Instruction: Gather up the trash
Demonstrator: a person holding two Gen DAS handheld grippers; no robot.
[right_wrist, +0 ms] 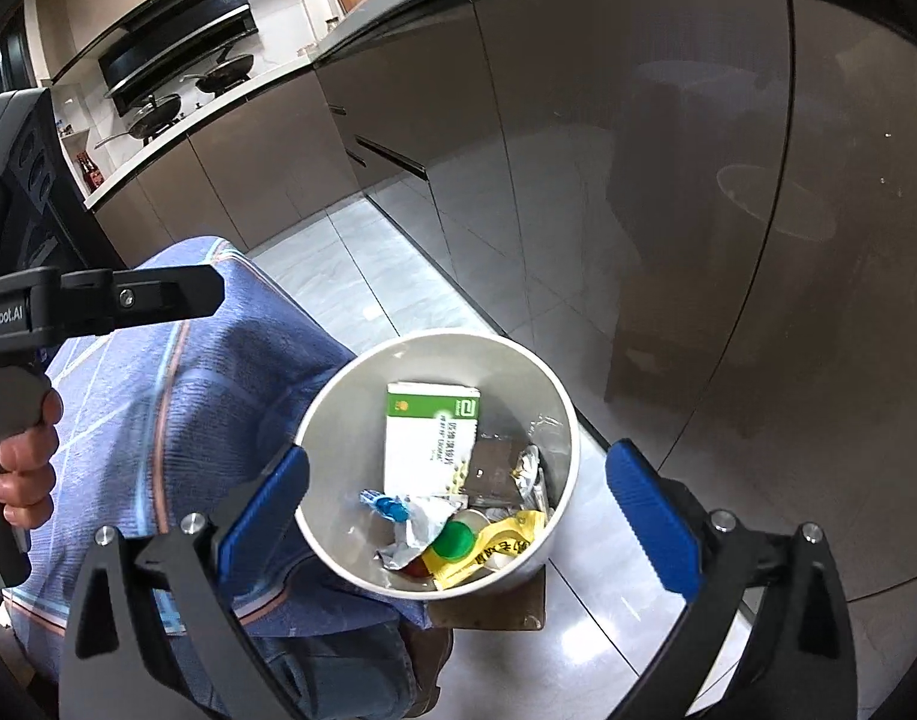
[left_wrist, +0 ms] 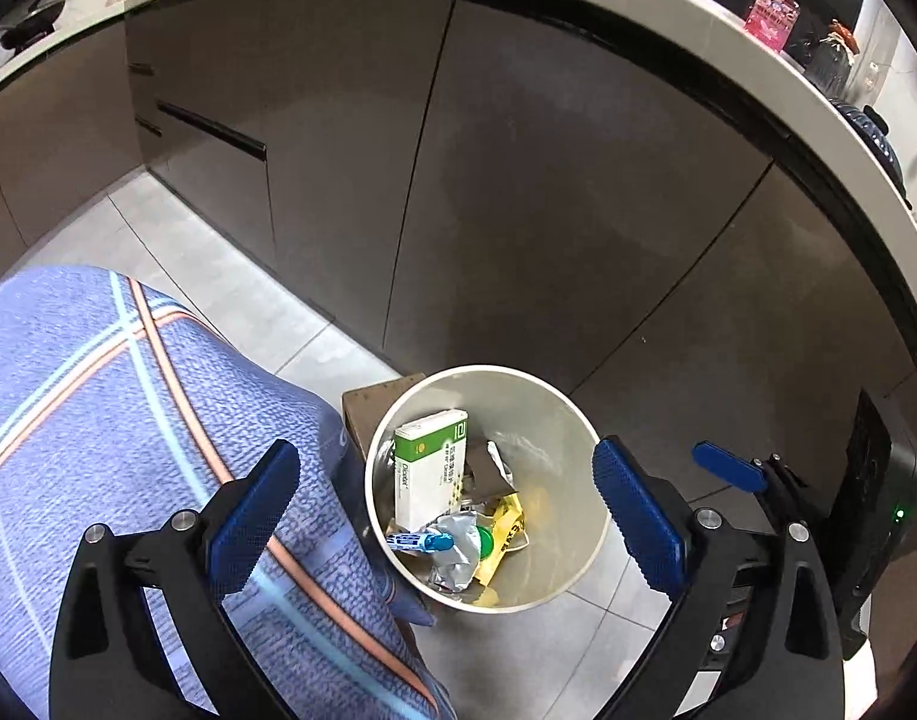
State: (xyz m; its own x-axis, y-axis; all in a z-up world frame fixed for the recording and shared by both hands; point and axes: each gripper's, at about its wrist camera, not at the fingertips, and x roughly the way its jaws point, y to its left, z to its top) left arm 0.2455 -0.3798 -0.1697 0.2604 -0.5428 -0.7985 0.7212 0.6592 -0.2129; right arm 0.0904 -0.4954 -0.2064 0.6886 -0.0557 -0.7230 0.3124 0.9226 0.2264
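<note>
A white round trash bin (left_wrist: 578,414) stands on the floor and also shows in the right wrist view (right_wrist: 554,396). Inside lie a green-and-white medicine box (left_wrist: 428,468) (right_wrist: 425,438), crumpled foil (left_wrist: 458,552), a small blue tube (left_wrist: 419,541) (right_wrist: 386,504), a green cap (right_wrist: 455,540) and a yellow wrapper (left_wrist: 506,525) (right_wrist: 500,546). My left gripper (left_wrist: 446,516) is open and empty above the bin. My right gripper (right_wrist: 458,510) is open and empty above the bin; its blue fingertip (left_wrist: 728,465) shows in the left wrist view.
Grey-brown kitchen cabinets (left_wrist: 518,180) stand right behind the bin under a white countertop (left_wrist: 698,30). A blue plaid cloth (left_wrist: 128,420) (right_wrist: 188,372) covers a surface left of the bin. Brown cardboard (right_wrist: 494,606) lies under the bin. The floor is pale tile (right_wrist: 362,276).
</note>
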